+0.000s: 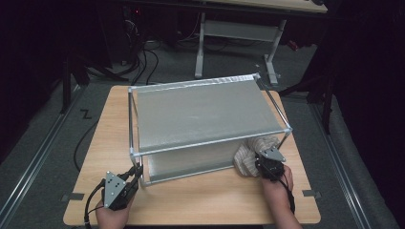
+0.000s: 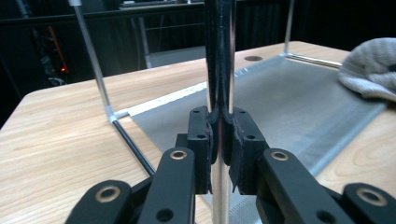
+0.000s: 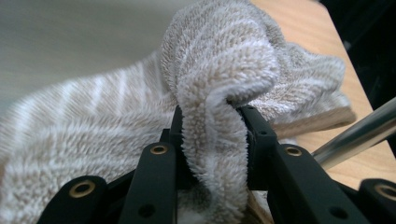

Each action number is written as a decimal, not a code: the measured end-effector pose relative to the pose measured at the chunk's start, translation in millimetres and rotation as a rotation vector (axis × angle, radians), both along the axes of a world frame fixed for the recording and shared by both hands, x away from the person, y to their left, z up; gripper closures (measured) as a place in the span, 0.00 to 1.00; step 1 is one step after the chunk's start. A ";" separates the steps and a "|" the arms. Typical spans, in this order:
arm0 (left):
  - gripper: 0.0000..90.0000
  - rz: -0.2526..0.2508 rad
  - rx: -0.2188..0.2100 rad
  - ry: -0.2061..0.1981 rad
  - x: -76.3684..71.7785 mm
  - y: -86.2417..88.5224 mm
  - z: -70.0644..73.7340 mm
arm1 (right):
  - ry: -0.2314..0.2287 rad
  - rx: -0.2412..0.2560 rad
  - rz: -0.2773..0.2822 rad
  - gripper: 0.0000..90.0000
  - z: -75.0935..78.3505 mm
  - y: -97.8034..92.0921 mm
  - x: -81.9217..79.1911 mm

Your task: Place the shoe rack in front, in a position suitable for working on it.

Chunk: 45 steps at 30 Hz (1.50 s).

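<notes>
Towel (image 3: 219,93), a beige striped terry cloth, was pinched in a raised fold between the jaws of the right gripper (image 3: 212,140), which were closed on it. In the high view the towel (image 1: 248,157) lay bunched directly ahead of the right gripper (image 1: 265,160), on the wooden table (image 1: 200,200), at the near right corner of the rack (image 1: 205,114). Most of the cloth rested on the table; part of it touched or passed under the rack's corner upright, and how far it reached inside could not be determined.

The rack was a metal-tube frame carrying grey mesh shelves, an upper one and a lower one (image 2: 299,98) near table level. A bright tube (image 3: 355,135) of the frame crossed to the right of the right gripper's jaws.

The left gripper (image 2: 219,140) was clamped on the near left vertical post (image 2: 219,186) of the frame, jaws closed on the tube. In the high view the left gripper (image 1: 136,174) sat at that corner, apparently steadying the rack.

Judged progress: early stage. The rack was secured and the towel grasped, but the towel had not been lifted clear or spread. Placement on a shelf, if intended, remained to be done.
</notes>
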<state>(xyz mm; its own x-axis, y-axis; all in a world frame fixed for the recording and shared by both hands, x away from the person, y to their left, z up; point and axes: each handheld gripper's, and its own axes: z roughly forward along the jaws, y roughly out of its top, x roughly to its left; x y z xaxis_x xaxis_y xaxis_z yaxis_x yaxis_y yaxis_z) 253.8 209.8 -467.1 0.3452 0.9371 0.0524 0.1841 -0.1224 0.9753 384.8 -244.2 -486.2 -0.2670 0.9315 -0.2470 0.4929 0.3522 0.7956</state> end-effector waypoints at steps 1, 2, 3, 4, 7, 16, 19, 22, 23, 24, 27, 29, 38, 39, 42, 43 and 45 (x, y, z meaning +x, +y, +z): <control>0.89 0.002 -0.008 0.001 0.7 1.5 -0.2 | -0.011 -0.002 0.016 0.78 2.3 1.3 -3.6; 0.89 0.006 -0.010 0.001 1.4 2.5 -0.3 | -0.018 0.006 0.028 0.78 5.0 3.9 -9.3; 0.89 0.011 -0.010 -0.001 2.6 3.4 -0.2 | -0.023 0.014 0.049 0.78 7.2 5.5 -14.7; 0.89 0.015 -0.015 -0.001 3.9 4.4 -0.3 | -0.020 0.032 0.057 0.78 8.6 6.7 -19.7; 0.89 0.027 -0.019 -0.001 7.2 7.3 -0.5 | -0.002 0.037 0.084 0.78 8.1 9.3 -30.7; 0.89 0.121 -0.036 -0.010 19.3 28.6 -2.6 | 0.056 -0.013 0.141 0.78 -5.0 32.9 -27.7; 0.89 0.138 -0.029 -0.008 18.6 33.2 -2.5 | 0.057 -0.026 0.152 0.78 -7.1 43.3 -23.8; 0.80 0.147 -0.027 -0.018 14.1 34.0 -1.8 | 0.063 -0.031 0.160 0.78 -7.6 49.5 -20.4; 0.77 0.145 -0.020 -0.017 11.9 33.8 -1.5 | 0.068 -0.027 0.159 0.78 -7.4 50.7 -19.0; 0.73 0.144 -0.010 -0.015 10.6 33.9 -1.4 | 0.069 -0.025 0.162 0.78 -7.2 51.3 -17.3; 0.66 0.161 0.019 -0.013 3.6 34.0 -2.0 | 0.063 -0.015 0.158 0.77 -5.9 51.5 -17.1; 0.63 0.166 0.026 -0.008 -1.9 33.5 -1.9 | 0.045 -0.010 0.170 0.77 -3.1 50.2 -20.2; 0.61 0.149 0.076 -0.014 -21.1 25.2 -0.1 | -0.041 0.043 0.192 0.76 18.8 35.2 -53.7; 0.62 0.143 0.077 -0.018 -22.4 23.6 0.4 | -0.053 0.053 0.186 0.76 22.2 31.8 -58.3; 0.62 0.109 0.077 -0.023 -24.8 17.3 2.0 | -0.077 0.059 0.173 0.76 25.5 26.6 -64.3; 0.61 0.094 0.085 -0.025 -25.4 13.7 2.7 | -0.092 0.065 0.154 0.76 27.9 19.4 -70.9; 0.61 0.054 0.086 -0.032 -25.3 4.9 3.2 | -0.101 0.073 0.135 0.76 29.4 12.9 -75.2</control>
<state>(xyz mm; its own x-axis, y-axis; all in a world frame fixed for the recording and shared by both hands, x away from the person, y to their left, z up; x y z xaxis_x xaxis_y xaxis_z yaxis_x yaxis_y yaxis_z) 228.5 214.7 -463.9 0.2916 0.9457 0.1436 0.1612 -0.1966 0.9671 309.6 -231.3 -456.8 -0.3677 0.9055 -0.2117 0.3615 0.3489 0.8646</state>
